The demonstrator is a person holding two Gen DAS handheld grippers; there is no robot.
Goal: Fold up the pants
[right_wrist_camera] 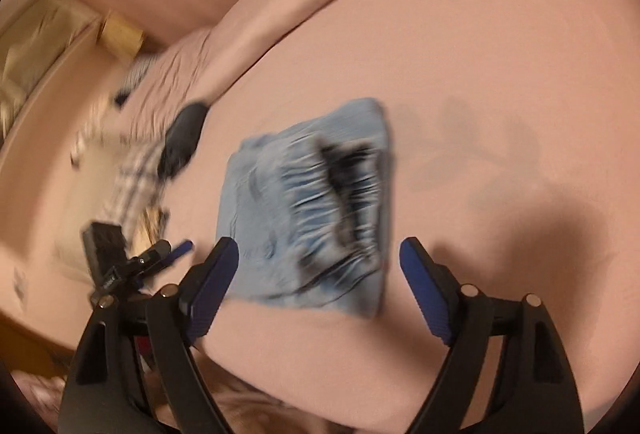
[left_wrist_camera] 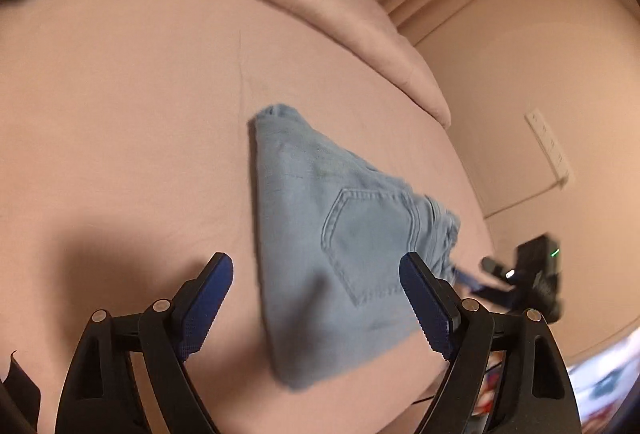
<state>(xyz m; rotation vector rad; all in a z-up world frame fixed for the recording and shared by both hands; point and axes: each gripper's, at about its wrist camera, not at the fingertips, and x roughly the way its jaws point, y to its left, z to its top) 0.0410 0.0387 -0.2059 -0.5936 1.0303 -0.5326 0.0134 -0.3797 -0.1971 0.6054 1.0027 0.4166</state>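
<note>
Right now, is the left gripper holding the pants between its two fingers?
No. In the left wrist view the left gripper is wide open, and the folded pants lie flat on the pink bed sheet with neither finger touching them.

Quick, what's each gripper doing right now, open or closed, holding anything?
Left gripper: open, holding nothing, above the folded jeans.
Right gripper: open, holding nothing.

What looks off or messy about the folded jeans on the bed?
Nothing stands out: the folded light-blue denim pants lie in a compact bundle on the pink bedsheet, released by both open hand-held grippers.
</note>
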